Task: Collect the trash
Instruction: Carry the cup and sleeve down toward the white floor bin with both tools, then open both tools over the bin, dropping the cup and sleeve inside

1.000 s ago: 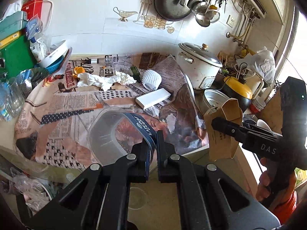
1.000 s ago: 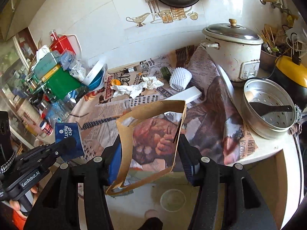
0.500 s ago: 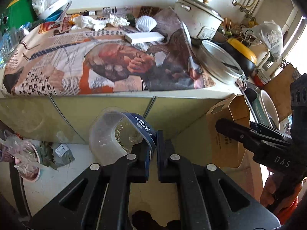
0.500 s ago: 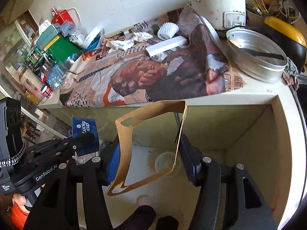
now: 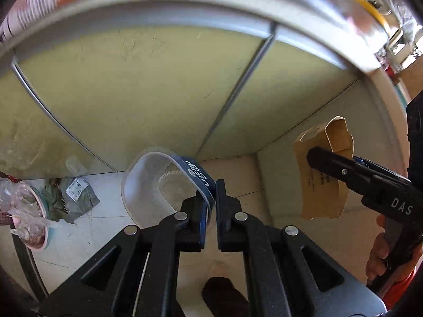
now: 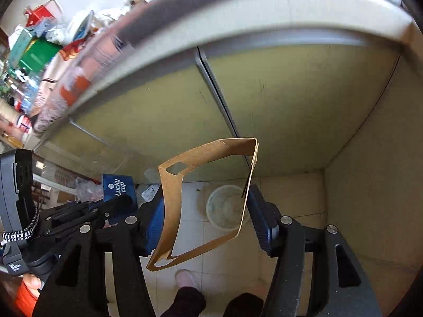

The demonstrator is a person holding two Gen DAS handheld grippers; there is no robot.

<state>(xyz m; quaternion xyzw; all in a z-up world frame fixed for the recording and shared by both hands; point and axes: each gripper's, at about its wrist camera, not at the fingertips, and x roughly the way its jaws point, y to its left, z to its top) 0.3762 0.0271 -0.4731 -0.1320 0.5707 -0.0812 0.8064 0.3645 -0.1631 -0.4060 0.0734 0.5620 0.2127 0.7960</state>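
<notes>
Because both pieces of trash are lifted clear of the worktop (image 6: 264,18), each gripper is clamped on its own load; the left gripper (image 5: 212,206) pinches the blue sleeve of a clear plastic cup (image 5: 158,182), its mouth turned away so the thin wall is not crushed; the right gripper (image 6: 206,227) spans a flattened brown carton (image 6: 171,211) by its two sides, which keeps it open. Both hang below the worktop's front edge, above the floor (image 6: 290,264); a pale bin (image 6: 224,208) stands on the floor beneath the carton, likely the drop point; the cup hangs further left, so it probably needs carrying across.
</notes>
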